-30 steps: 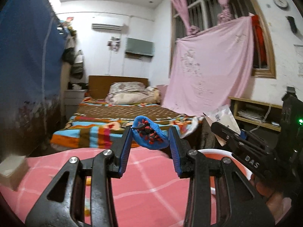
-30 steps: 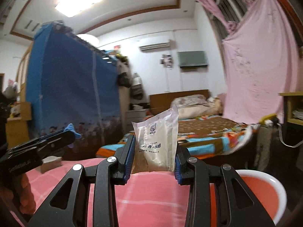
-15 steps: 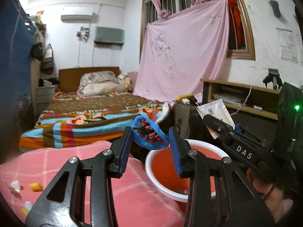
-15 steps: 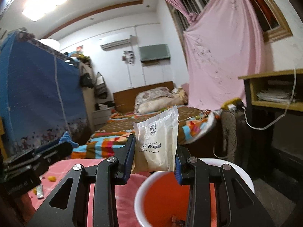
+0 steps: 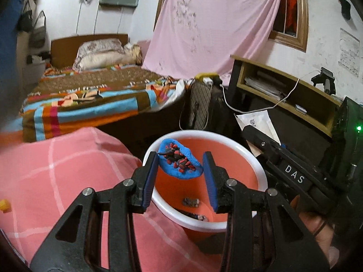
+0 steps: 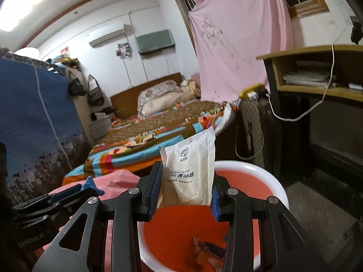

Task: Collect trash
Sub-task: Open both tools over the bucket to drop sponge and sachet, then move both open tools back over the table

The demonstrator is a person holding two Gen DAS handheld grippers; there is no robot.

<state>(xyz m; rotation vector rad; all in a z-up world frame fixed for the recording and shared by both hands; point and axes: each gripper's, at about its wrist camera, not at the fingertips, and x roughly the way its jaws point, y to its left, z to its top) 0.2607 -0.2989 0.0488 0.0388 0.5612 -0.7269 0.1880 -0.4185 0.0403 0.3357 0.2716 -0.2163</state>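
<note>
My left gripper is shut on a blue wrapper with red and black print and holds it over the orange basin with a white rim. My right gripper is shut on a white sachet with black print and holds it upright above the same basin. Several scraps of trash lie at the basin's bottom. The right gripper and its sachet show at the right of the left wrist view. The left gripper shows at the left of the right wrist view.
A table with a pink checked cloth lies left of the basin, with a small yellow scrap on it. A bed with a striped blanket is behind. A wooden desk with a white cable stands right.
Both grippers have swung right from over the pink table and tilted down over the basin, each still holding its piece of trash.
</note>
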